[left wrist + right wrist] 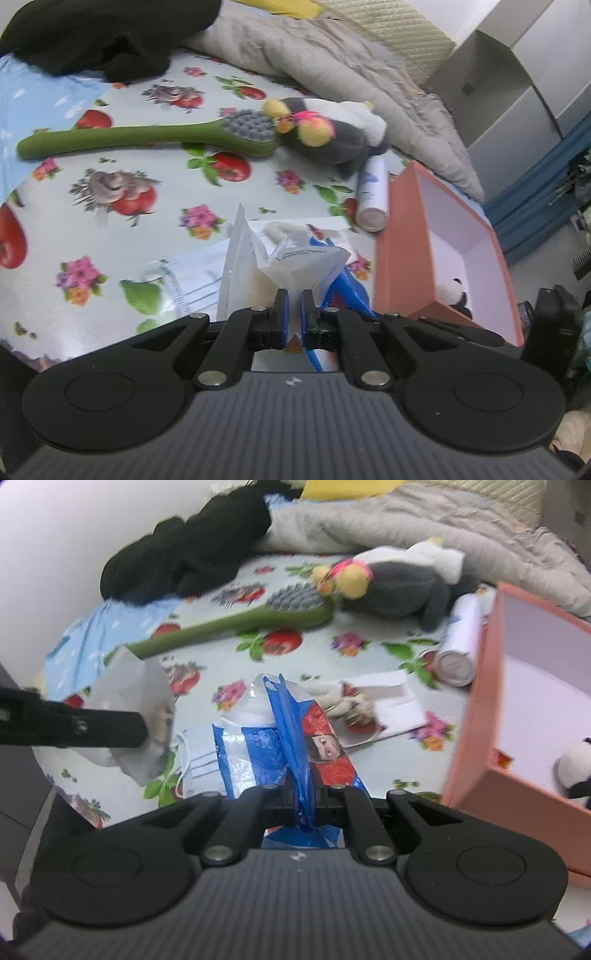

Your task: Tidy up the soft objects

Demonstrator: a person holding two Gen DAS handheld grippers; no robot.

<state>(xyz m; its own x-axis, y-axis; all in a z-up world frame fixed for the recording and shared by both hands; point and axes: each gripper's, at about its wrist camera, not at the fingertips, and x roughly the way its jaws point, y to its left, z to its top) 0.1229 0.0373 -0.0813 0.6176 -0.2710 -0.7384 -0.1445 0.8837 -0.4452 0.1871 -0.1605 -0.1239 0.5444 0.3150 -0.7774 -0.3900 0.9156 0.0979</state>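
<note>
Both pairs of jaws are pinched nearly closed, each on thin plastic: the left gripper [294,301] clamps the crumpled corner of a clear plastic bag [295,264], and the right gripper [303,794] clamps a fold of a blue printed plastic bag [291,720] with a red cartoon picture on it. In the right wrist view the left gripper [142,729] comes in from the left edge, with the clear bag [129,686] lifted off the surface and something pale inside it. Both bags sit over the near part of a fruit-and-flower patterned cloth [110,229]. Beneath them lie a face mask [195,760] and a white paper [391,698]. To the right stands an open pink box [406,236] with a small panda plush [456,295] in its near corner. Just beside the box's left wall lies a white tube [373,195]. Farther back a grey plush toy [332,136] touches the head of a green brush [147,138]. Behind these lie a grey quilt [332,62] and a black garment [103,33].
</note>
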